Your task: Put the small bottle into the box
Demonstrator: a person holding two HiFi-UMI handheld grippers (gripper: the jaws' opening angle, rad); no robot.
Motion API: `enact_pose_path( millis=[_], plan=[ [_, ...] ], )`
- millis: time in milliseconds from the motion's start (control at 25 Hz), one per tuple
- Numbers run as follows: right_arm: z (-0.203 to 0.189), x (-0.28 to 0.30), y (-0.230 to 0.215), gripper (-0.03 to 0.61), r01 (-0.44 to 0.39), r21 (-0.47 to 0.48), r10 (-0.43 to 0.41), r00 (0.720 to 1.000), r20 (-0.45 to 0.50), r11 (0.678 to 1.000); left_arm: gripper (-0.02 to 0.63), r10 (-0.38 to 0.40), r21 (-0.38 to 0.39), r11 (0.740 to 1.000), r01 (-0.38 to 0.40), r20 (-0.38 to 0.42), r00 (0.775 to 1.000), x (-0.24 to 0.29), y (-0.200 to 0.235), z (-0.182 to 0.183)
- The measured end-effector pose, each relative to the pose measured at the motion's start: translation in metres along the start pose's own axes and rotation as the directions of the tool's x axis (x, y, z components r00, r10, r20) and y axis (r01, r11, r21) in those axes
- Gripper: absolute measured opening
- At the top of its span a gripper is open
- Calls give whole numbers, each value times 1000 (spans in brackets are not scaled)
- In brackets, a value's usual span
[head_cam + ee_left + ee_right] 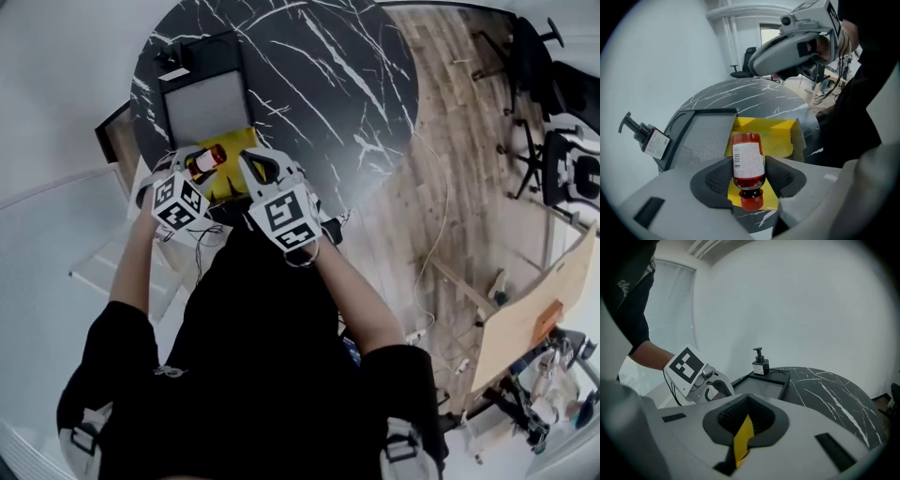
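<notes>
The small bottle, red with a white label and a red cap, lies between the pads of my left gripper, cap toward the camera. It hangs over the open yellow box at the near edge of the black marble table. In the head view the bottle sits just left of the box, with the left gripper shut on it. My right gripper is at the box's right side. Its jaws pinch a yellow flap of the box, as the right gripper view shows.
A dark tray with a grey mat lies beyond the box. A black pump dispenser stands at the tray's far corner. The table's near edge runs right under both grippers. Wooden floor, office chairs and a workbench lie to the right.
</notes>
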State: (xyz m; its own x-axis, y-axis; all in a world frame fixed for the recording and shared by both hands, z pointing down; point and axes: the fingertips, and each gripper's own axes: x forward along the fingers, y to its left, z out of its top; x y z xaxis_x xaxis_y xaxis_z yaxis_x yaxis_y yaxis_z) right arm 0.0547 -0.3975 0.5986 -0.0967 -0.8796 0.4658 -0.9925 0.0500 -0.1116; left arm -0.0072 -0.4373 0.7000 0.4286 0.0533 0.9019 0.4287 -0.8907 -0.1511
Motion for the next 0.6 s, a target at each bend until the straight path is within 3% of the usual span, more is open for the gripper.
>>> enact_pose_path(
  millis=[440, 600],
  plan=[
    [-24, 12, -7, -5, 13, 50, -12, 999, -38, 999, 213, -44, 122, 991, 57, -107, 993, 30, -17, -16],
    [-25, 11, -9, -5, 15, 67, -12, 999, -43, 998, 213, -63, 121, 990, 78, -117, 991, 37, -25, -17]
  ],
)
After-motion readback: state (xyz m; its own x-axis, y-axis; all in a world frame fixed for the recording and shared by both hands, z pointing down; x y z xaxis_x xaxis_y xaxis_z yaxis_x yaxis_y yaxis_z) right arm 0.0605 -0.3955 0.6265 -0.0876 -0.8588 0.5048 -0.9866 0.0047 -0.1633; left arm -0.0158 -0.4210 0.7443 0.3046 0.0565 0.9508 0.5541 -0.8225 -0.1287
